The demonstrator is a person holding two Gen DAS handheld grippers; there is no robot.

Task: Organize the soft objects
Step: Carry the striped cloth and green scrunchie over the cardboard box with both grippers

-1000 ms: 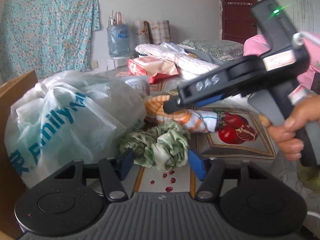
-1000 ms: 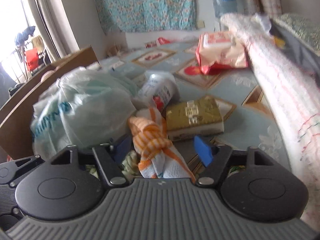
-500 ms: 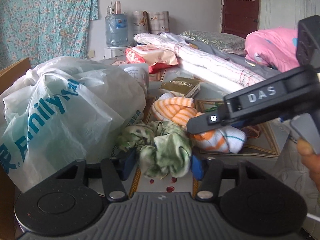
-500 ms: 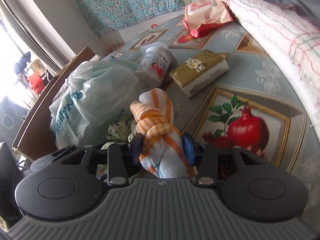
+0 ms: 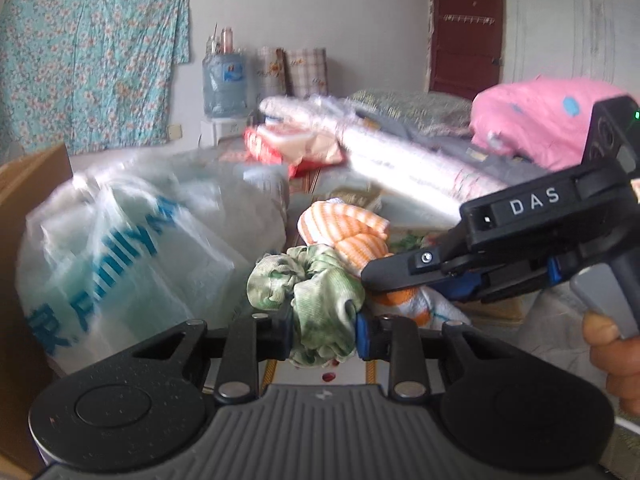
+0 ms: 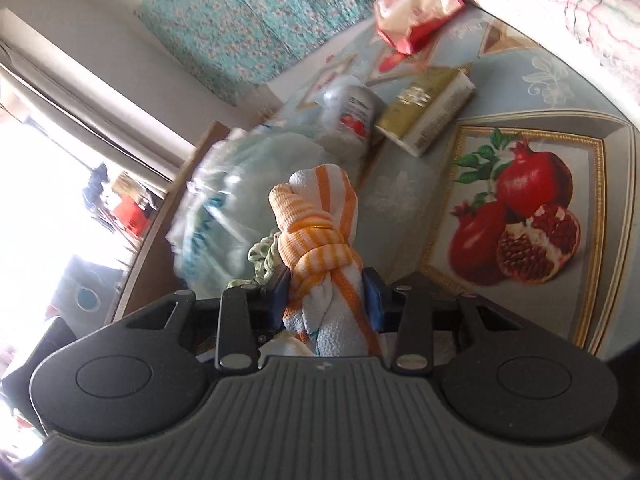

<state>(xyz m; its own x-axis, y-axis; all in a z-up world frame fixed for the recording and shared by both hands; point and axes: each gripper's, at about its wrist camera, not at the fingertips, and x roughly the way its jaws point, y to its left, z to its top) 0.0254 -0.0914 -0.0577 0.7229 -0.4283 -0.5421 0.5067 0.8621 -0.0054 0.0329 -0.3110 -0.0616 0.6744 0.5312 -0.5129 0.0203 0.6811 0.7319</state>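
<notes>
A green-and-white scrunchie [image 5: 308,288] sits between the blue pads of my left gripper [image 5: 322,328], whose jaws are closing and press on it from both sides. An orange-and-white striped knotted cloth [image 6: 320,240] stands up between the pads of my right gripper [image 6: 326,300], whose jaws are closing and pinch its lower part. In the left wrist view the striped cloth [image 5: 344,228] lies just behind the scrunchie, with the right gripper [image 5: 384,280] reaching in from the right, held by a hand [image 5: 612,360]. The scrunchie [image 6: 264,254] peeks out to the left of the cloth.
A large white plastic bag [image 5: 132,248] with blue lettering fills the left, against a wooden board [image 5: 32,184]. A white bottle [image 6: 352,108] and a gold box [image 6: 428,112] lie beyond it on the pomegranate-print cover [image 6: 532,216]. A red wipes pack [image 5: 296,148], a rolled blanket [image 5: 400,160] and pink bedding [image 5: 540,120] lie behind.
Both grippers' jaws have narrowed: the left onto the scrunchie, the right onto the striped cloth. The right gripper has rolled and swung sideways with the cloth. The scrunchie now sits higher in the left view.
</notes>
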